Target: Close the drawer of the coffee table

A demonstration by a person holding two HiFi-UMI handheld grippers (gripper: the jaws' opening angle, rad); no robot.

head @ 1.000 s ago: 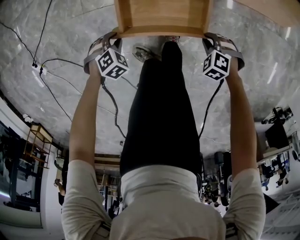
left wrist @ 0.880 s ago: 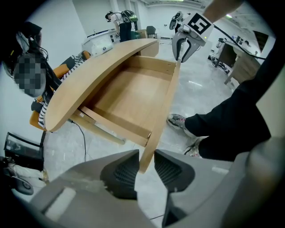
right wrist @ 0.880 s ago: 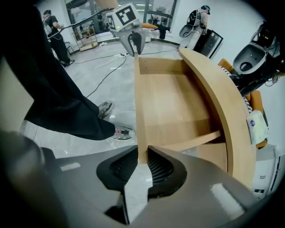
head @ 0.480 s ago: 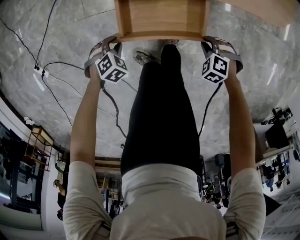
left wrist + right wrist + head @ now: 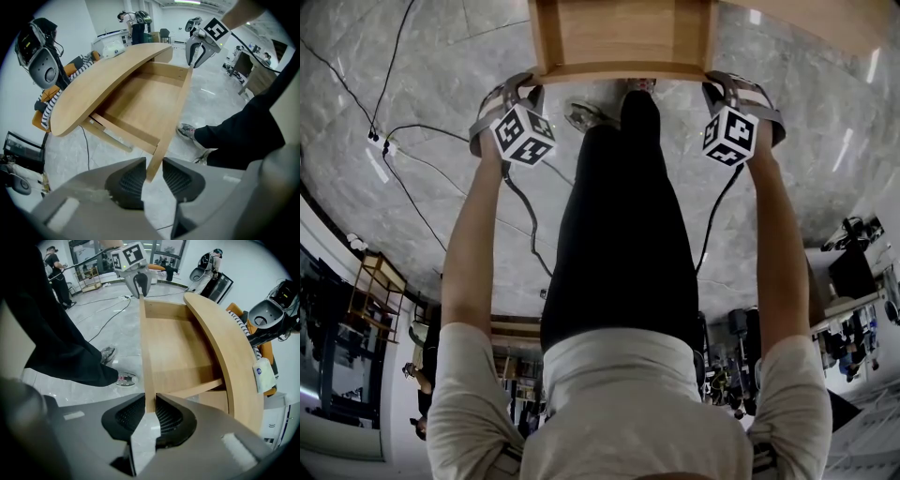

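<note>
Right gripper [image 5: 151,401] pinches drawer front [image 5: 146,357], left gripper [image 5: 153,164] only straddles it loosely — uneven push could skew it, jam it under the tabletop [image 5: 225,348] — or left slips off

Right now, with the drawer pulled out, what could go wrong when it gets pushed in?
1. The right gripper pinches the drawer front, but the left gripper only straddles it loosely. An uneven push might twist the drawer so it jams.
2. The loose left jaws might slip off the panel's end.
3. Cables from the floor socket lie on the floor beside the person; a step forward could snag them.
</note>
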